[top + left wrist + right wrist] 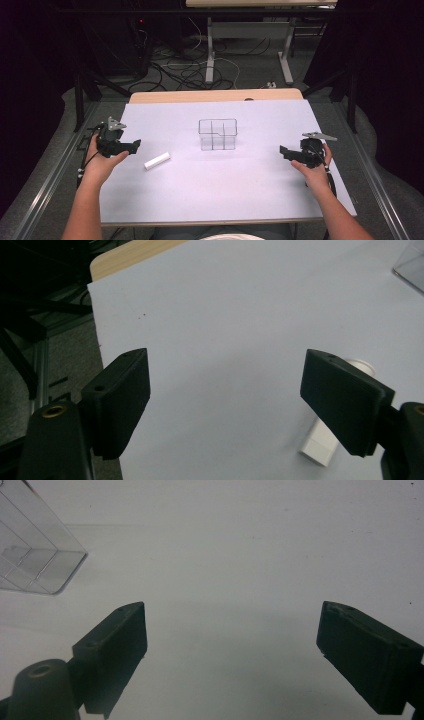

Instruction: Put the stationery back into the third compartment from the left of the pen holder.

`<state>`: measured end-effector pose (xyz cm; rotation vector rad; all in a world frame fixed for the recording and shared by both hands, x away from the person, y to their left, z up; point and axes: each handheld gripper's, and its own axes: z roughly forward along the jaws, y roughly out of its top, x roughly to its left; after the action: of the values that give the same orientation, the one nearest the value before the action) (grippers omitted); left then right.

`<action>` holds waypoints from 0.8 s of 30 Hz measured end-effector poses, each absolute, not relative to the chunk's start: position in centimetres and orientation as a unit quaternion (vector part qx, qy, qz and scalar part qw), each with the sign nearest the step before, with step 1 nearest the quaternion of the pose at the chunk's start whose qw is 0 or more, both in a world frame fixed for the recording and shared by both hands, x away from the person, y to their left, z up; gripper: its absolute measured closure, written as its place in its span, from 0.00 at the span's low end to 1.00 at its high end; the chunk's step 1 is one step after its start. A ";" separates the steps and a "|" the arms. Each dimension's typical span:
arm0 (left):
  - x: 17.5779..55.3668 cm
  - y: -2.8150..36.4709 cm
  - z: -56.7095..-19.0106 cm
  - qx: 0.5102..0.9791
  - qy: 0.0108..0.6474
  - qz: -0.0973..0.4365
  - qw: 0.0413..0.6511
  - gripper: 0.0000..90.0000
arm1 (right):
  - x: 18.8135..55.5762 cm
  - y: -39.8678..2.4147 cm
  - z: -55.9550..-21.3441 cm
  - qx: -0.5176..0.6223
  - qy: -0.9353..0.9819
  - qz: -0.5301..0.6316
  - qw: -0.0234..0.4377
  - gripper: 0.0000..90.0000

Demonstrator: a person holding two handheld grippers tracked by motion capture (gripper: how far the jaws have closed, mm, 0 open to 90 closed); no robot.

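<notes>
White table (220,175): both hands low, jaws apart.

what's cut off or covered at the table

in the left gripper view the white stick (320,442) lies partly behind the right-hand jaw, so its middle is covered and just a rounded tip and a square end show; the clear box (412,267) is clipped by the top right corner there. in the right gripper view that box (35,555) runs off the left and top edges, with one corner in sight. from the high view the person's forearms leave at the bottom edge, and the box's inner dividers are too faint to count.
</notes>
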<state>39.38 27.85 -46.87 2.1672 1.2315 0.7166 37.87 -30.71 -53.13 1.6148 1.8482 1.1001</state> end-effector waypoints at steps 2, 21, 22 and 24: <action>39.4 27.5 -47.1 0.815 0.445 0.265 0.260 0.26 | 37.9 -30.7 -53.2 0.586 0.669 0.399 0.224 0.14; 39.3 25.4 -49.3 0.877 0.380 0.215 0.199 0.38 | 37.9 -30.5 -53.2 0.585 0.672 0.399 0.218 0.14; 39.3 25.3 -49.4 0.881 0.375 0.212 0.197 0.39 | 37.9 -30.5 -53.2 0.585 0.672 0.398 0.218 0.14; 39.3 25.0 -49.7 0.887 0.364 0.206 0.193 0.39 | 37.9 -30.5 -53.2 0.584 0.674 0.397 0.218 0.14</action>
<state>39.32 25.00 -49.68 2.4896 1.0214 0.5773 37.91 -30.51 -53.24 1.6166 1.8645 1.0997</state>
